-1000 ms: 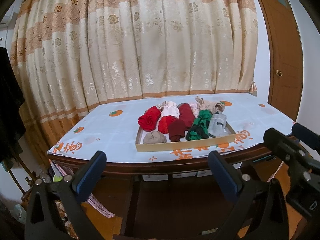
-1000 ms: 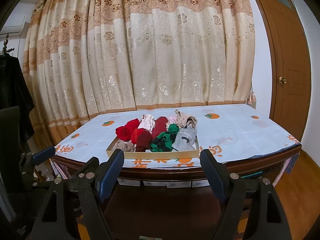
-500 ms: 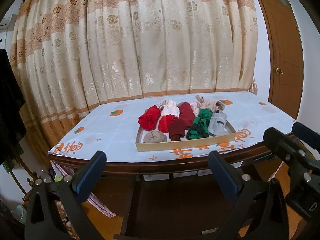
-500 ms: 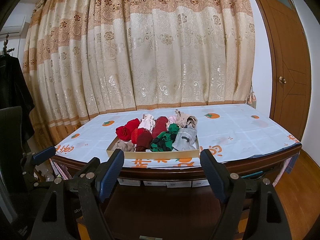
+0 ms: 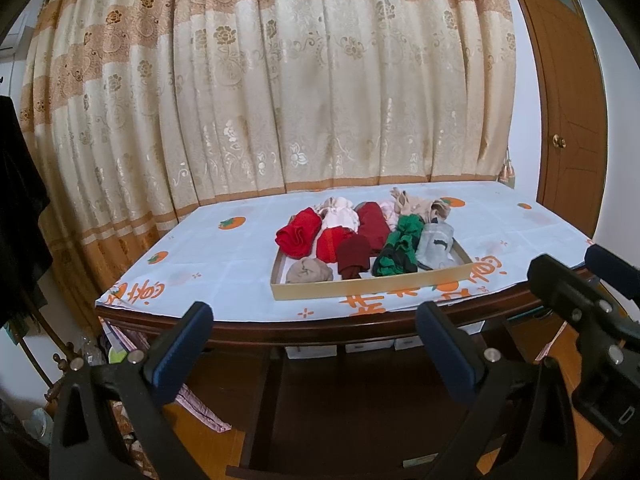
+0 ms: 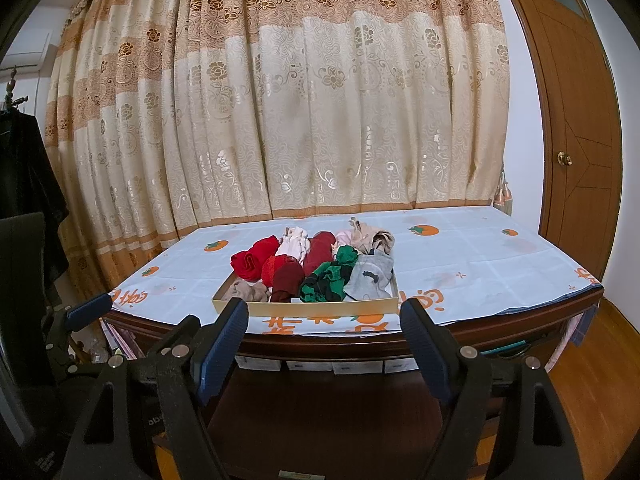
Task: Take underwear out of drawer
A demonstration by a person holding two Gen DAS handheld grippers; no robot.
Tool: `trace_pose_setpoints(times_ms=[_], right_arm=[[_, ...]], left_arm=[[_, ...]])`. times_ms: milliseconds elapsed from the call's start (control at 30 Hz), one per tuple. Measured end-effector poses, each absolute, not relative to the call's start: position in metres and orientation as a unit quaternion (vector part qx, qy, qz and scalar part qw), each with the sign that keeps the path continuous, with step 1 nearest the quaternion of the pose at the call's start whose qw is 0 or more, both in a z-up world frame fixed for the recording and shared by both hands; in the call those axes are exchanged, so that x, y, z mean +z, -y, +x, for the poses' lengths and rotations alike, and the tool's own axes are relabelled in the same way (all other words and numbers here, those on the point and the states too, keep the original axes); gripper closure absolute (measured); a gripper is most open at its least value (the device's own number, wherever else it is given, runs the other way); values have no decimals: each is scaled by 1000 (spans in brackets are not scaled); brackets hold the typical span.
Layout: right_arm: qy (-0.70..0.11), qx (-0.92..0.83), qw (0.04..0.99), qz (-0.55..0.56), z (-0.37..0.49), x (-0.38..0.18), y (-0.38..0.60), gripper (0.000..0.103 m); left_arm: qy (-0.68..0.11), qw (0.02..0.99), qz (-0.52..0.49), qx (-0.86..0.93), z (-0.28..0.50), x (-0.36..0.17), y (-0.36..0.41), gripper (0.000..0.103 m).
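A shallow cardboard drawer tray point(image 5: 372, 286) point(image 6: 320, 305) lies near the table's front edge, filled with several rolled pieces of underwear: bright red point(image 5: 298, 232) point(image 6: 252, 258), dark red point(image 5: 354, 254), green point(image 5: 400, 246) point(image 6: 330, 278), grey point(image 5: 434, 240) point(image 6: 370, 274), beige point(image 5: 308, 271) and pale pink. My left gripper point(image 5: 314, 320) stands open well short of the table, nothing between its blue pads. My right gripper point(image 6: 324, 318) is open too, in front of the tray and below the table edge. The right gripper's body point(image 5: 580, 312) shows at the left wrist view's right side.
The wooden table point(image 6: 360, 342) carries a pale cloth printed with orange fruit point(image 5: 232, 223). A patterned curtain point(image 6: 320, 120) hangs behind it. A brown door point(image 6: 576, 152) stands at the right. White boxes point(image 6: 312, 365) sit under the tabletop, dark clothing point(image 5: 20, 220) hangs at the left.
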State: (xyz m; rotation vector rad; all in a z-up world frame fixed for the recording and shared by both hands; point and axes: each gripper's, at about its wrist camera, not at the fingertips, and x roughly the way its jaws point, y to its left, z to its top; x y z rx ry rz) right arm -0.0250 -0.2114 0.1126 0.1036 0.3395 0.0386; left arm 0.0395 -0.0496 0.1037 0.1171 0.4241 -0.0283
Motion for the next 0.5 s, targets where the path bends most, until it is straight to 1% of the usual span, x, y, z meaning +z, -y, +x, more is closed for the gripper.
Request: trace_pose_setpoints(times_ms=[167, 333, 500], right_arm=[[-169, 19, 984, 51, -26, 112, 212, 23], [-170, 19, 984, 52, -26, 111, 212, 23], [-171, 19, 984, 52, -27, 110, 212, 23]], left_arm=[[-210, 976, 56, -25, 39, 104, 49, 0], [-191, 979, 70, -21, 31, 100, 50, 0], [-203, 977, 56, -24, 36, 98, 45, 0]])
